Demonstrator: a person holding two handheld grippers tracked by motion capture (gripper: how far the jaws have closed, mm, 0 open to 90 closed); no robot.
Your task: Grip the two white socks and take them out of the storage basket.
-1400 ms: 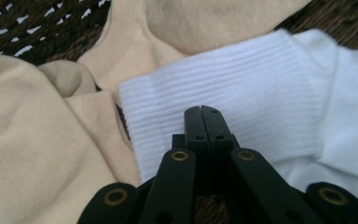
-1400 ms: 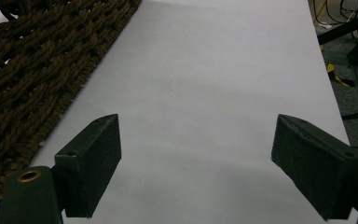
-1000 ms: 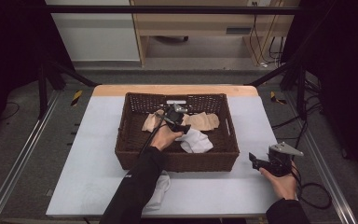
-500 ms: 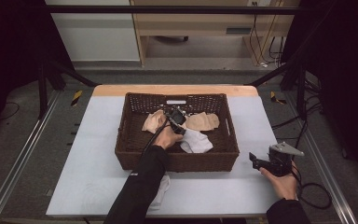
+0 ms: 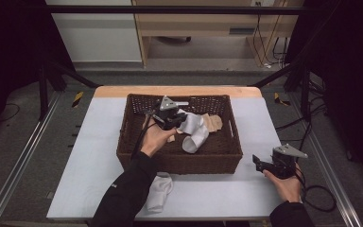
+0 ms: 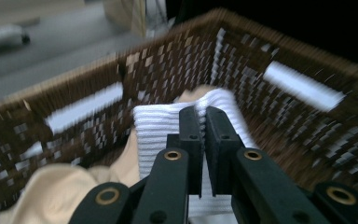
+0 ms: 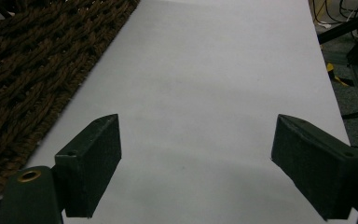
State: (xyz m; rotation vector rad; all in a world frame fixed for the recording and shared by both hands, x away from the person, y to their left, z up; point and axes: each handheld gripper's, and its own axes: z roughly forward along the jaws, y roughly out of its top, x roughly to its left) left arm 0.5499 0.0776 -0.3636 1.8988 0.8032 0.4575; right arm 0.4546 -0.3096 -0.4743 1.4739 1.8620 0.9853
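Note:
A brown wicker basket [image 5: 137,156] stands mid-table. Inside it my left gripper [image 5: 174,118] is shut on a white ribbed sock [image 5: 194,133], lifted a little and trailing down to the right. In the left gripper view the sock [image 6: 156,128] is pinched between the closed jaws, with the basket wall [image 6: 177,70] behind and a beige sock [image 6: 51,196] lower left. Another beige sock [image 5: 213,123] lies in the basket to the right. My right gripper [image 5: 259,163] rests open on the table at the basket's right front corner; nothing lies between its fingers [image 7: 91,163].
A second white sock [image 5: 159,190] lies on the pale table top [image 5: 90,142] in front of the basket, beside the left forearm. The basket's woven side [image 7: 23,65] shows left of the right gripper. Metal rails and cables run along the table's sides.
My left gripper has lifted and pulled the white sock up and left inside the basket, dragging it off the beige socks. The right gripper has stayed put.

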